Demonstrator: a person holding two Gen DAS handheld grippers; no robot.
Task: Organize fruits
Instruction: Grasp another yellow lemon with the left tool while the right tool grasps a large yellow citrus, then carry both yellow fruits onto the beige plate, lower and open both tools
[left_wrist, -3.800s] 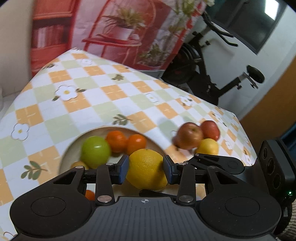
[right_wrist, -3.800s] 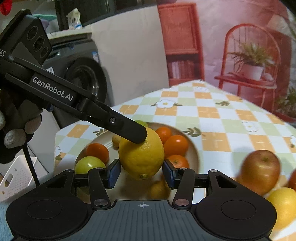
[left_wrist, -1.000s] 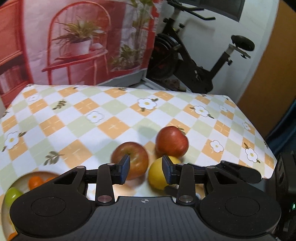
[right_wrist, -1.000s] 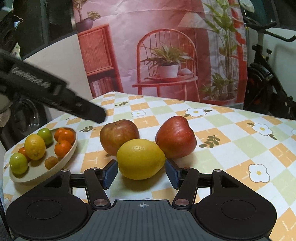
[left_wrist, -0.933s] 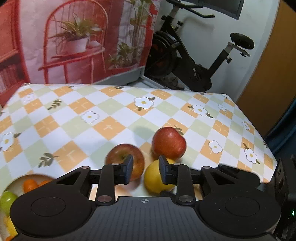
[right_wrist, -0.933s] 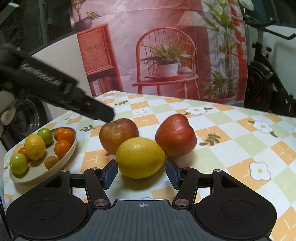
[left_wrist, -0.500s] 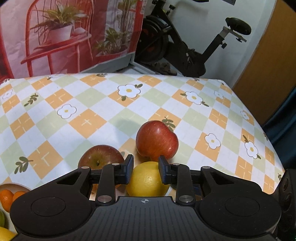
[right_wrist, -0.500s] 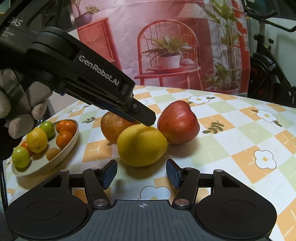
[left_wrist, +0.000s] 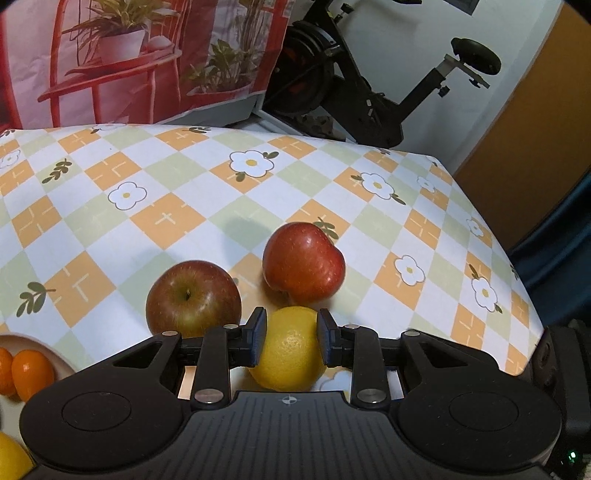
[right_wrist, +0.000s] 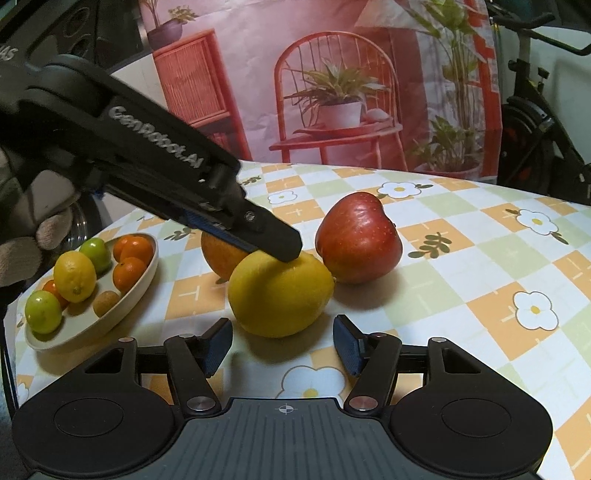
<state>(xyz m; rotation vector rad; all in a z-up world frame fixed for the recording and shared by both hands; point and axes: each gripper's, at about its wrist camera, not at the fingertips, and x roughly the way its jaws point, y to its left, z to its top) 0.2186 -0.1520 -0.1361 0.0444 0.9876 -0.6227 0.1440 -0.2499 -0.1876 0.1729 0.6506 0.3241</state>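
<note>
Large yellow lemon (right_wrist: 280, 295), lying on the orange, green and white checked tablecloth (right_wrist: 461, 295), apart from the dish and just ahead of the right gripper (right_wrist: 282, 347). Blue-padded jaws of that gripper spread wider than the fruit, one to each side, short of it and touching nothing; probably lined up so as to take the lemon across its middle.

Black left gripper (right_wrist: 286, 249) slanting down from the upper left, held by a gloved hand (right_wrist: 33, 236). Jaws drawn together about as narrow as they go, nothing pinched between them, tip resting on the lemon's crown. Most likely there to keep a round fruit from rolling, not to lift it.

Just behind the lemon, two apples on the bare cloth: a dull red-brown apple (right_wrist: 218, 258) to the left, half hidden by the left gripper, and a glossy red apple (right_wrist: 358, 240) to the right, near the lemon; hard to say whether touching it. Grouped as the big fruits, it seems.

Off to the left, a pale oval dish (right_wrist: 110, 317) holding the small fruits: a smaller lemon (right_wrist: 74, 275), green limes (right_wrist: 96, 253), orange mandarins (right_wrist: 133, 251), one little brown fruit.

Beyond the table, a printed backdrop with a red chair and potted plant (right_wrist: 332, 92), and a black exercise bike (left_wrist: 369, 92).
</note>
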